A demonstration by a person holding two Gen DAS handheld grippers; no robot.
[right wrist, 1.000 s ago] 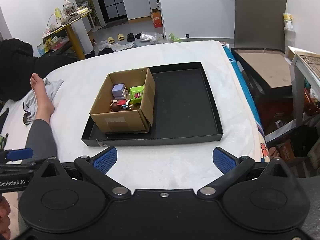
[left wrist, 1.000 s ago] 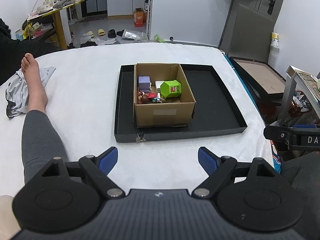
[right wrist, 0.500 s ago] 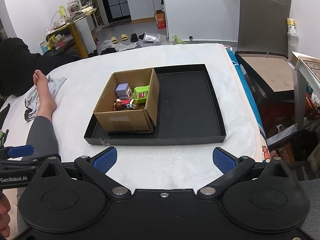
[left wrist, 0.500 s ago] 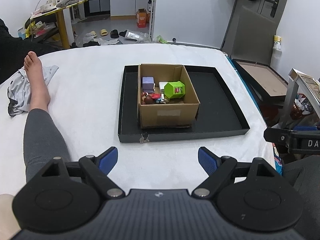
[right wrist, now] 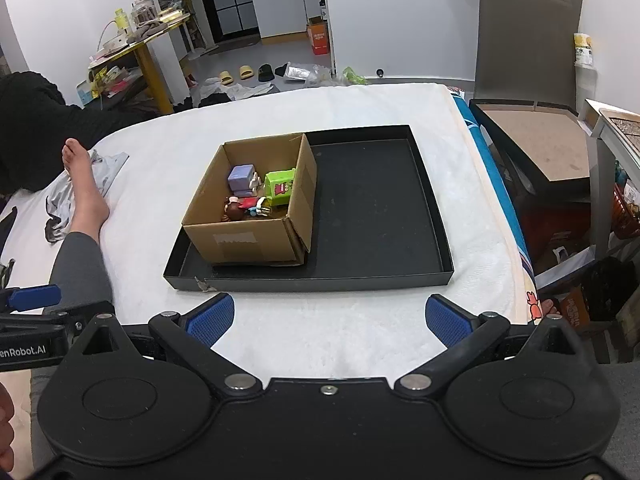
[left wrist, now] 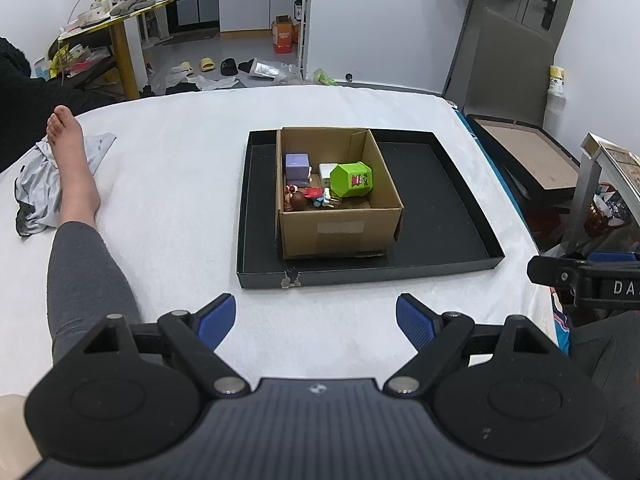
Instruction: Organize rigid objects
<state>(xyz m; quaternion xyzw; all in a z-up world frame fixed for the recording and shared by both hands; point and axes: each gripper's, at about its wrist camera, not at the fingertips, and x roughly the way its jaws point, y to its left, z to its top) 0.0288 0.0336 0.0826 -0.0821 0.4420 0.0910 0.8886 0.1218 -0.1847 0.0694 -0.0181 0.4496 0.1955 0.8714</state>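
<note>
A cardboard box [left wrist: 340, 228] [right wrist: 248, 240] stands in the left part of a shallow black tray [left wrist: 440, 184] [right wrist: 372, 208] on a white bed. Inside the box lie a green hexagonal container [left wrist: 352, 179] [right wrist: 280, 187], a purple cube [left wrist: 298, 166] [right wrist: 242, 178], a white block [left wrist: 326, 170] and some small figures [left wrist: 310, 197] [right wrist: 246, 208]. My left gripper [left wrist: 316, 316] hovers open over the bed, short of the tray's near edge, nothing between its blue pads. My right gripper [right wrist: 328, 316] is likewise open and empty, in front of the tray.
A person's leg in grey leggings [left wrist: 80, 272] and bare foot [left wrist: 70, 152] rest on the bed at the left, beside a crumpled grey cloth [left wrist: 36, 188]. Off the bed's right edge stand a flat box [right wrist: 532, 148] and a metal shelf [left wrist: 600, 184].
</note>
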